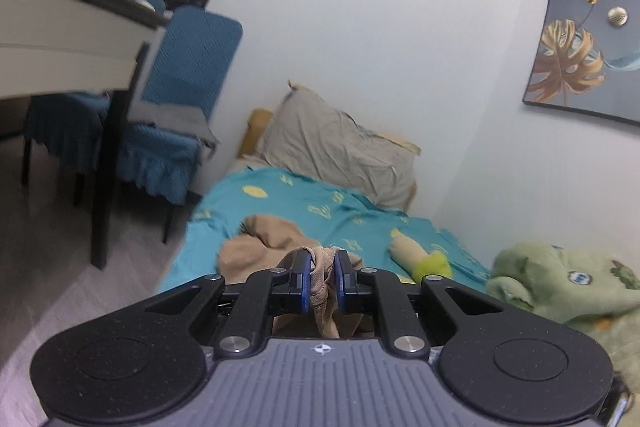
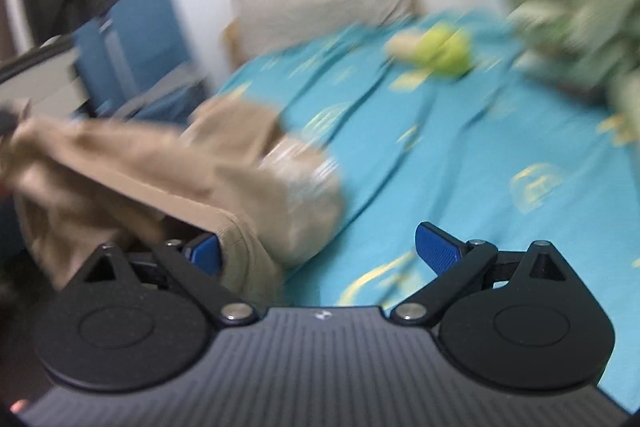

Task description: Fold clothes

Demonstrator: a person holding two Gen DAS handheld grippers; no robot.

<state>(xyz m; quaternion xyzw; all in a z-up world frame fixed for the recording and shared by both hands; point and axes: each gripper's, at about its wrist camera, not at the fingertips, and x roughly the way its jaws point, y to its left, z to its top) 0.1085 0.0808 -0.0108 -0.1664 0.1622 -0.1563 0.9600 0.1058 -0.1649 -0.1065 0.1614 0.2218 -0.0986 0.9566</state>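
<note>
In the left wrist view, the left gripper (image 1: 321,269) is seen with its blue-padded jaws nearly closed, a bunched fold of the beige garment (image 1: 264,247) being pinched between them; the rest of the cloth is heaped on the teal bedsheet (image 1: 320,211) just beyond, toward 11 o'clock. A small round crosshair emblem is printed on the grey ribbed body near the bottom centre; no lettering can be read there. At 2 o'clock from the fingers a beige and lime-green soft toy (image 1: 420,257) is laid on the sheet, and at 3 o'clock a green plush blanket (image 1: 568,287) bearing a round blue badge, whose writing is too small to be read. Farther off, a grey pillow (image 1: 340,147) is propped against the wall, a blue-covered chair (image 1: 176,115) is placed at 10 o'clock, and a leaf painting (image 1: 584,39) is hung at 2 o'clock.

In the blurred right wrist view, the right gripper (image 2: 320,251) is held wide open, the garment's hem (image 2: 248,251) lying against its left pad (image 2: 206,249) but not clamped.
</note>
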